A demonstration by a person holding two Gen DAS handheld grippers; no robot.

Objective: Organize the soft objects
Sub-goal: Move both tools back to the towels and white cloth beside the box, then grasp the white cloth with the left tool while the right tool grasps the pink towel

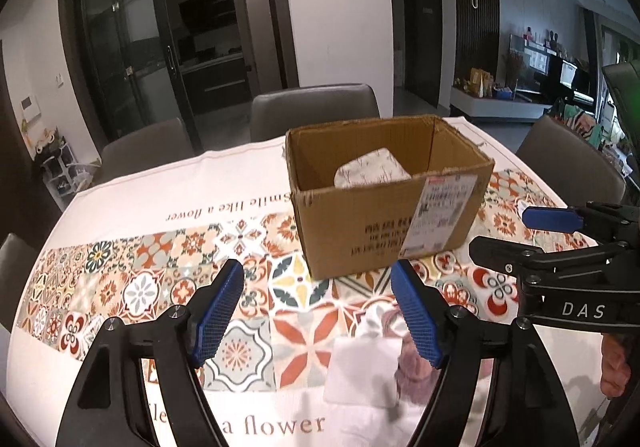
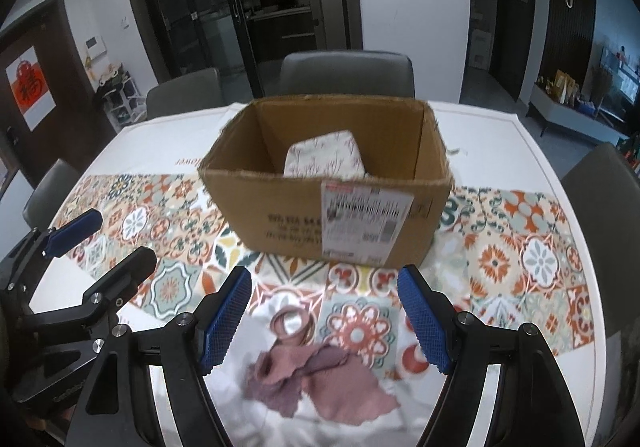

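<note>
Crumpled pink cloth [image 2: 320, 375] on the patterned tablecloth, white printed bundle [image 2: 326, 159] inside open cardboard box [image 2: 280, 215]

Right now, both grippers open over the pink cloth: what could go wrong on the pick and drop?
1. The pink cloth lies crumpled with a ring-shaped piece on top; a pinch may lift only part.
2. It rests on the loose tablecloth, which the right gripper might snag.
3. The cardboard box looks light and unsecured; the left gripper could nudge it.

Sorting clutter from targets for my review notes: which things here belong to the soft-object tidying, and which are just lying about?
Job:
cardboard box
patterned cloth bundle in box
pink cloth
white cloth

Lying about:
chairs
tablecloth
shelf clutter
</note>
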